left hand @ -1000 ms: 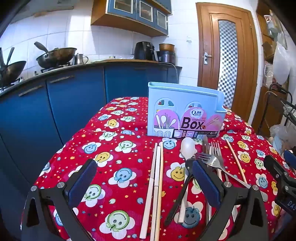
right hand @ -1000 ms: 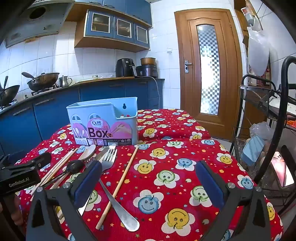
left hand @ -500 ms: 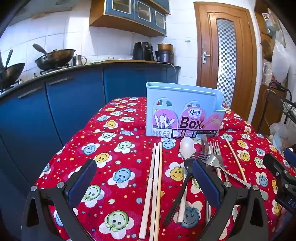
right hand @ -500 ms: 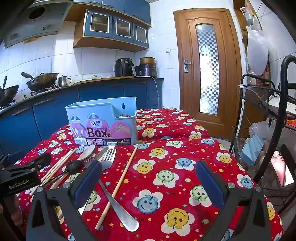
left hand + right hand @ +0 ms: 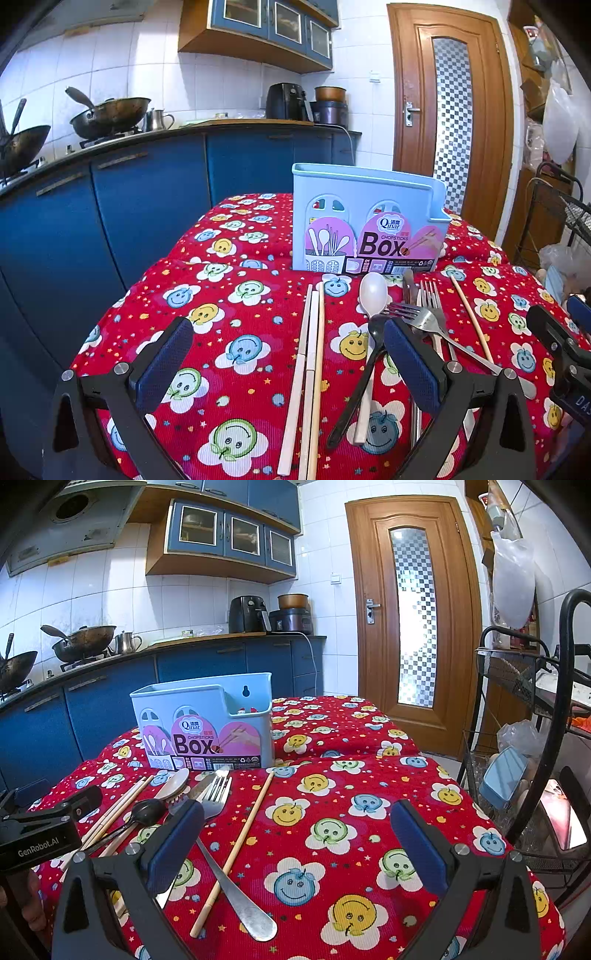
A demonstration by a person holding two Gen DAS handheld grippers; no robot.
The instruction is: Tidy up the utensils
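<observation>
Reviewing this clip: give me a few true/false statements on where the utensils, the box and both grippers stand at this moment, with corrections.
1. Both the left hand-held gripper and the right hand-held gripper are open and hold nothing. True.
2. The chopsticks box lies tipped on its side. False: it stands upright on the tablecloth.
3. The white spoon is already in the box. False: it lies on the cloth in front of the box.
4. A group of three chopsticks lies left of the spoons. True.
5. One single chopstick lies apart, right of the forks. True.
</observation>
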